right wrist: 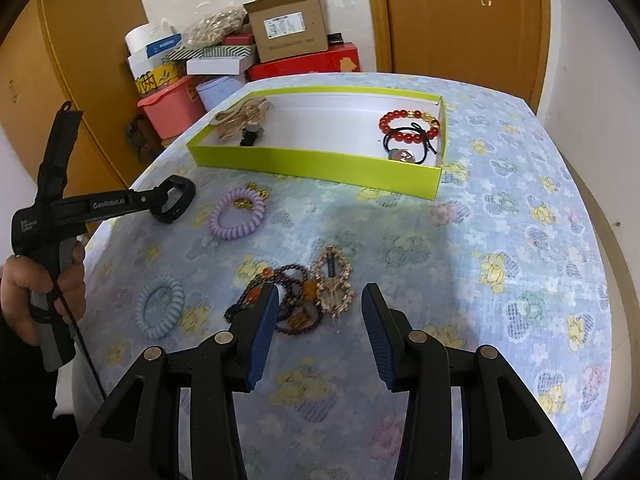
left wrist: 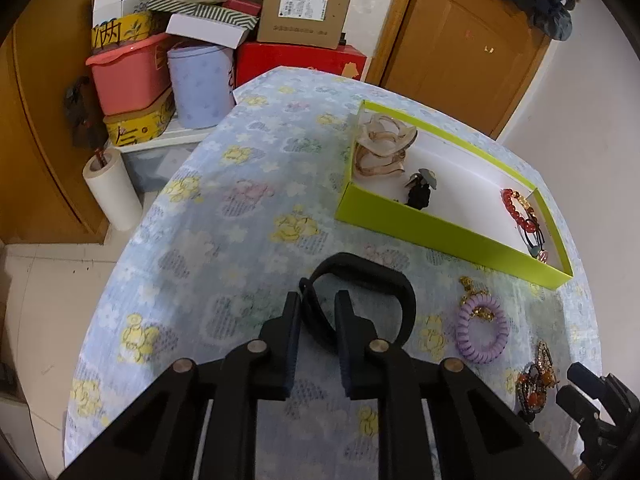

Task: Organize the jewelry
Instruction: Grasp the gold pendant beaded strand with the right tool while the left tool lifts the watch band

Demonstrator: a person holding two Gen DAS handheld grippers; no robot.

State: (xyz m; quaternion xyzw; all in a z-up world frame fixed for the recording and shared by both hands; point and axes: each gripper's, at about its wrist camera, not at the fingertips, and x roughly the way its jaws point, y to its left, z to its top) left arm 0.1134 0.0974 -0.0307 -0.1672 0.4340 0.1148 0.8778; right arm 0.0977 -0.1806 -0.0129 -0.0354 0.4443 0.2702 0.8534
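While the left gripper (left wrist: 318,312) has its fingers closed on a black band (left wrist: 384,276) (lifted off the desk (right wrist: 500,216)), the right gripper (right wrist: 320,312) hangs wide open, holding nothing, above tangled bracelets (right wrist: 296,300).

The left wrist view is taken from just behind the left gripper (left wrist: 318,300), looking forward and down across the table (left wrist: 224,208), with the green tray (left wrist: 420,232) ahead to the right. The right wrist view is taken from behind the right gripper (right wrist: 320,300), held higher and facing the tray (right wrist: 320,164) ahead. Tray, purple coil (left wrist: 482,328) (right wrist: 237,216) and stacked boxes (left wrist: 304,4) (right wrist: 288,24) are shared by both views. The left gripper (right wrist: 173,199) is seen far left in the right view.
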